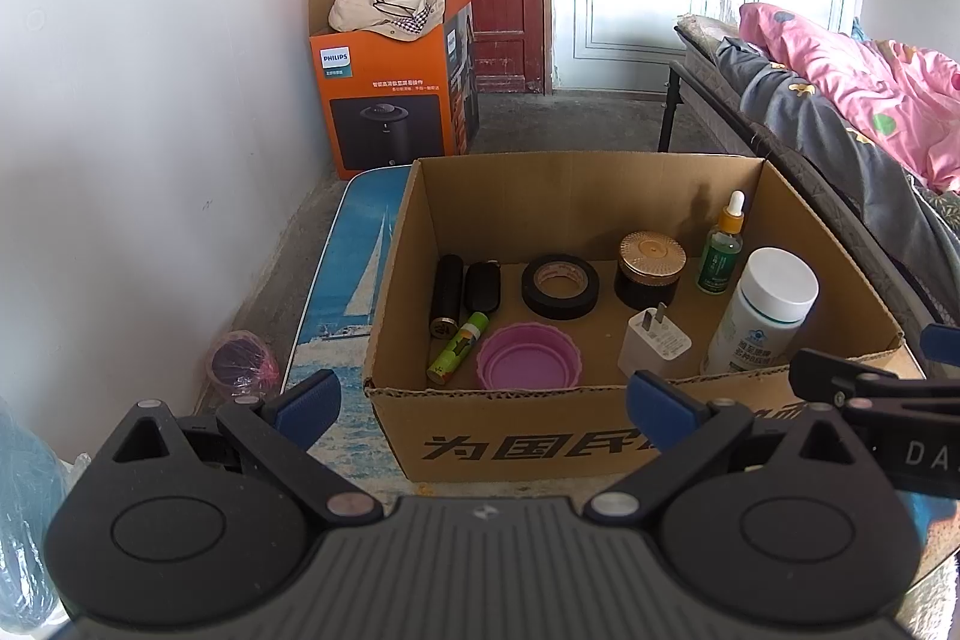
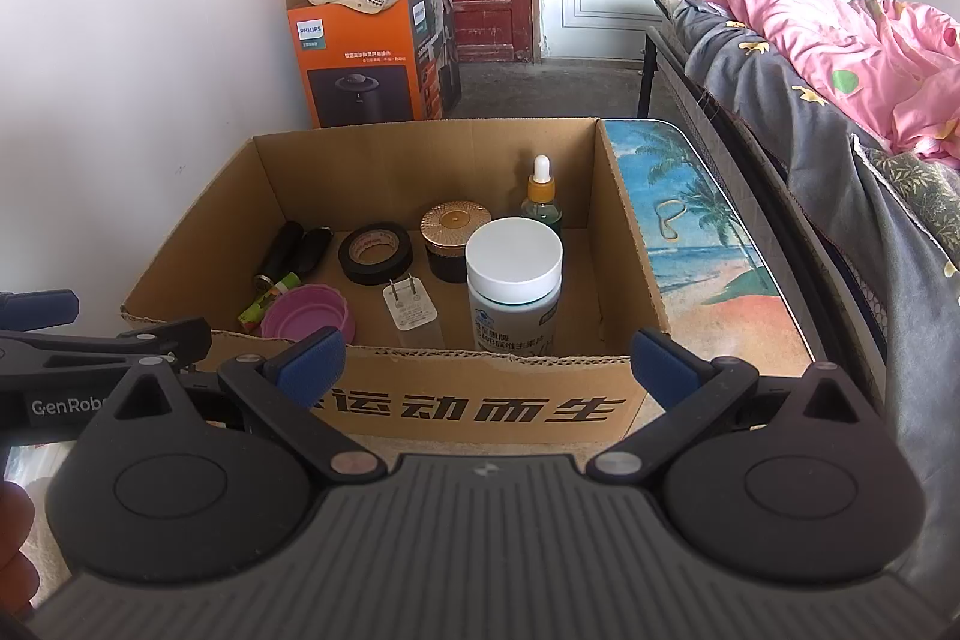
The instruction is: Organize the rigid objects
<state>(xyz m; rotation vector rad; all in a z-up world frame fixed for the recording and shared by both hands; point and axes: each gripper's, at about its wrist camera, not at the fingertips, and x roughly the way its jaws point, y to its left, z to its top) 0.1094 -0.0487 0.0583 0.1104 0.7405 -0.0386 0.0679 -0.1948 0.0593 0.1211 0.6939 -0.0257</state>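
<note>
Beach-print table (image 2: 708, 256) carries cardboard box (image 2: 480, 400) and rubber band (image 2: 669, 219).

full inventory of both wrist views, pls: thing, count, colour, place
cardboard box: 1, brown, open, on printed tabletop
tabletop: 1, beach print, under box
black cylinder: 1, box left
black fob-like item: 1, beside cylinder
green tube: 1, lying front-left
tape roll: 1, black, middle
purple cup: 1, front
jar: 1, dark, gold lid
charger plug: 1, white
dropper bottle: 1, green, upright
white-capped bottle: 1, upright, right
rubber band: 1, on tabletop
Philips box: 1, orange, by wall
bed: 1, pink bedding, right
left gripper: fingers open
right gripper: fingers open
</note>
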